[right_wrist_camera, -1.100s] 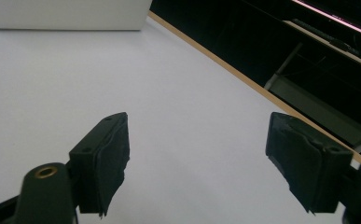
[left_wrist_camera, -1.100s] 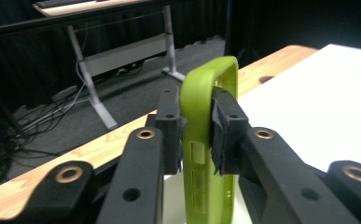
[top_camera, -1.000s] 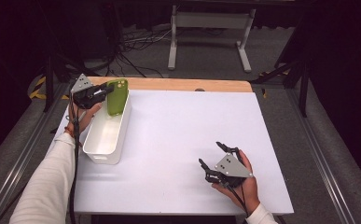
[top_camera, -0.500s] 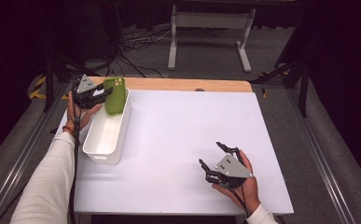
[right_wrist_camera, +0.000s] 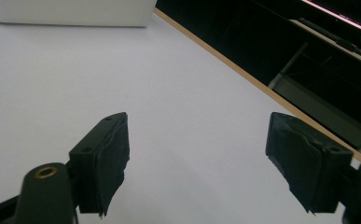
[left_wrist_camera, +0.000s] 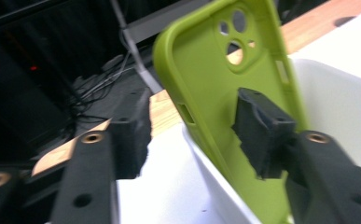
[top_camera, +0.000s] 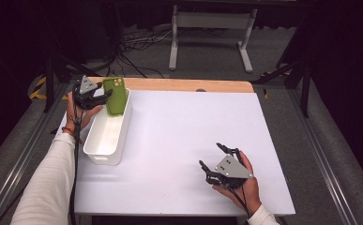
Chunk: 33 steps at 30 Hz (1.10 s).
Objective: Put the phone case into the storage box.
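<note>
Left gripper [left_wrist_camera: 192, 140] gapes, one pad seemingly touching the green phone case [left_wrist_camera: 225, 93] unclamped; right gripper [right_wrist_camera: 197, 158] spread empty.

A white table top [top_camera: 184, 140] lies on a wooden board whose far edge [top_camera: 188, 85] shows as a bare strip. Beyond it, a grey metal stand [top_camera: 210, 28] and tangled cables [top_camera: 137, 44] rest on the dark floor
</note>
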Each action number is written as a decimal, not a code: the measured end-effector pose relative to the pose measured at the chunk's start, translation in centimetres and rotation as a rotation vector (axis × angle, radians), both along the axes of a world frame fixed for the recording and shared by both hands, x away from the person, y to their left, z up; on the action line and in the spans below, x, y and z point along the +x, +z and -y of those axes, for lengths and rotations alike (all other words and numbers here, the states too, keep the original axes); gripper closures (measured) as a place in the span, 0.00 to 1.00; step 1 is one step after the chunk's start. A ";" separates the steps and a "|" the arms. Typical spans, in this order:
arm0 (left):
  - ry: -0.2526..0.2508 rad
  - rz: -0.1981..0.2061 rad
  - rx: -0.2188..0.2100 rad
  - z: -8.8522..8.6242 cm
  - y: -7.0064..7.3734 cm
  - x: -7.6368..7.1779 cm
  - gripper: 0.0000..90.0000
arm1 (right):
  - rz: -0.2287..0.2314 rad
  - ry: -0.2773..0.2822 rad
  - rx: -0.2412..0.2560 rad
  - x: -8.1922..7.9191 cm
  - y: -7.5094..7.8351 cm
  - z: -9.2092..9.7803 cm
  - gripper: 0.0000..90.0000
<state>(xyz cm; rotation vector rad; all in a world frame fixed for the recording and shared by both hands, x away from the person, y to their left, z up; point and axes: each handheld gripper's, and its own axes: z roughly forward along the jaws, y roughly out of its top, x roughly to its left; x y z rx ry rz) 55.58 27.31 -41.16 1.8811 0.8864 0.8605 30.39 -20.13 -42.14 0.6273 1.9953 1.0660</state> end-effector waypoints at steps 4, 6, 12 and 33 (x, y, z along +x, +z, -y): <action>0.012 0.000 -0.003 0.0 0.0 0.0 0.47 | -0.005 0.007 -0.003 0.0 0.0 0.0 0.25; 0.017 0.004 -0.001 0.0 0.1 -0.1 0.46 | -0.011 0.009 -0.006 0.0 -0.1 -0.1 0.25; 0.030 0.017 -0.012 0.0 0.4 -0.3 0.38 | -0.013 0.006 -0.009 0.1 -0.1 0.0 0.25; -0.028 0.048 -0.094 -0.3 3.7 -3.2 0.15 | 0.002 -0.004 0.016 0.0 0.2 0.1 0.25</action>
